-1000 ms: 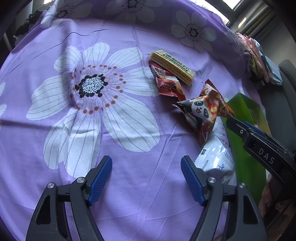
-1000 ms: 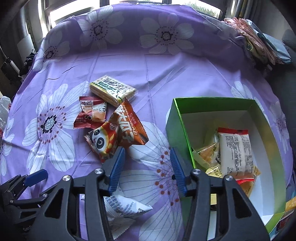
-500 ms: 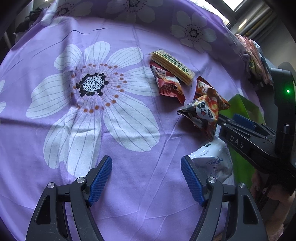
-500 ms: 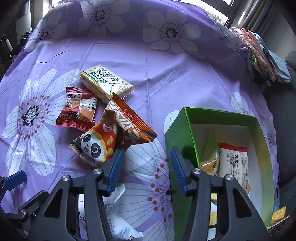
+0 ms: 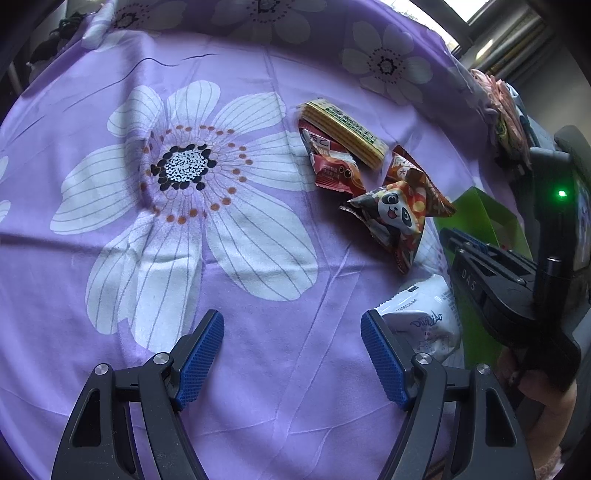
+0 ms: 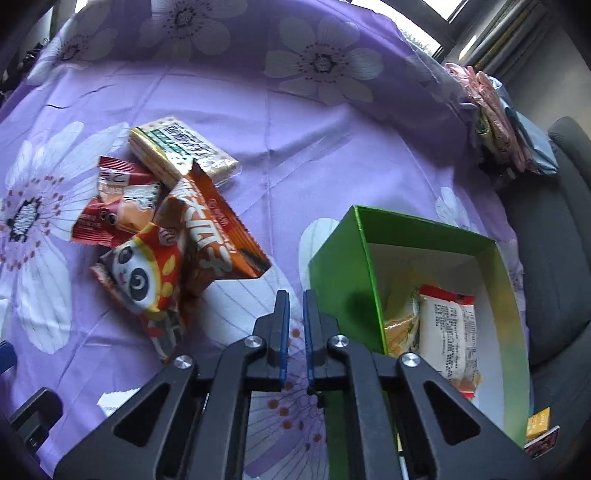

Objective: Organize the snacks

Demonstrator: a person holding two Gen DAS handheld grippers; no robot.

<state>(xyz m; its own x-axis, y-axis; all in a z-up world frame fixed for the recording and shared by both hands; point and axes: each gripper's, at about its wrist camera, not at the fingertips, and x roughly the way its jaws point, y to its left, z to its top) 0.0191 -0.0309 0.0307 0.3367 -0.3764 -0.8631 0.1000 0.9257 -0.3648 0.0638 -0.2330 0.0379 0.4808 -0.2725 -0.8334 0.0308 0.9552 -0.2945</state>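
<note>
My right gripper [image 6: 294, 314] hovers low, fingers nearly pressed together, gripping nothing; panda snack bag [image 6: 147, 280] just left, green box [image 6: 343, 273] right. Left gripper [image 5: 291, 354] spread wide.

white packet [image 5: 424, 325]: partly hidden | green box [image 6: 343, 273]: cut off below

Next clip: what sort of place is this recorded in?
Probably a home room: a table draped in purple floral cloth, a window behind it, a grey upholstered seat beside it.
</note>
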